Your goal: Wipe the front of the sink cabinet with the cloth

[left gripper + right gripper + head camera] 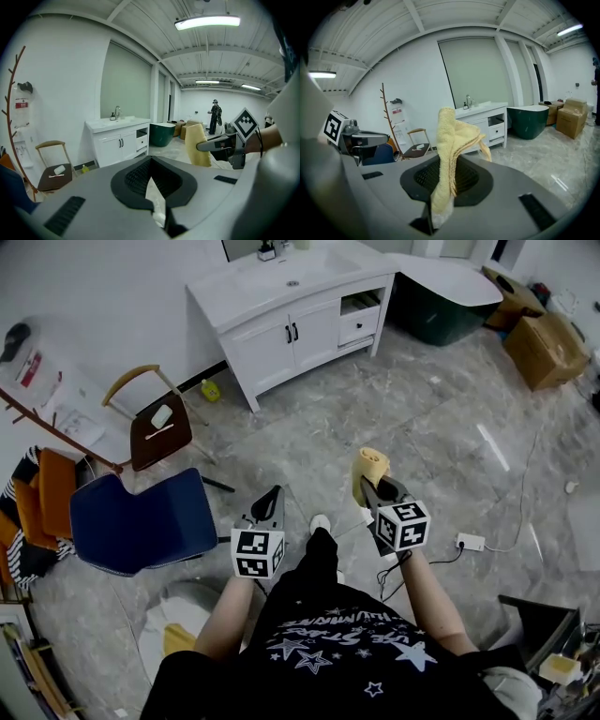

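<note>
Approach was the step in hand, by my reading: the sink cabinet [281, 334] stood against the wall, well apart from both of your tools, with open floor [375, 399] between. Your right gripper [373, 491] was pinching the cloth [369, 466] low down, jaws clamped on it, and the rest rose past the tips. Your left gripper [270, 505] had its jaws pressed together on nothing (only a pale sliver showed between them). The next move called for closing the gap to the cabinet's front, then laying the cloth flat against it. It looked pale yellow, soft terry, folded and bunched rather than spread, so it probably needed opening out.
</note>
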Action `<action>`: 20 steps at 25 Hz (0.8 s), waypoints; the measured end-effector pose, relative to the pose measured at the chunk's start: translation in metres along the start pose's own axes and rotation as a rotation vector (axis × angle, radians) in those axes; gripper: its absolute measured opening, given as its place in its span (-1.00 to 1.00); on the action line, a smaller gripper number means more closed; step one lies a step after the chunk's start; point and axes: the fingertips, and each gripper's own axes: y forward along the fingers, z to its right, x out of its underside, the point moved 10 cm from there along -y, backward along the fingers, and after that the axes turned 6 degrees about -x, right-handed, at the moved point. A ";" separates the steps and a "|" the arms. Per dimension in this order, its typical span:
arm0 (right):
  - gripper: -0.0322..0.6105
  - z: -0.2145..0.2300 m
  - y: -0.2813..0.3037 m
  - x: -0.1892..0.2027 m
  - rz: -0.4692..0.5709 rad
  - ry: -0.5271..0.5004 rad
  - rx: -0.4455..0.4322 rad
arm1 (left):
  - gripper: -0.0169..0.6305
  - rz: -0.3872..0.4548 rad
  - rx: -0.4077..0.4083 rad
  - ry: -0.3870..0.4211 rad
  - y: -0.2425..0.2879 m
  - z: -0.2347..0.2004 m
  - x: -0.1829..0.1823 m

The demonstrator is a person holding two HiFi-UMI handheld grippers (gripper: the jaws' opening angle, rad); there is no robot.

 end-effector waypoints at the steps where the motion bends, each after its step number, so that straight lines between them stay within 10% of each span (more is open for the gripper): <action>1: -0.71 0.009 0.007 -0.006 -0.005 0.001 0.014 | -0.90 0.003 0.002 -0.001 0.015 -0.004 -0.007; 20: -0.70 0.128 0.162 -0.143 -0.060 -0.040 0.107 | -0.90 0.035 0.007 -0.068 0.231 -0.099 -0.094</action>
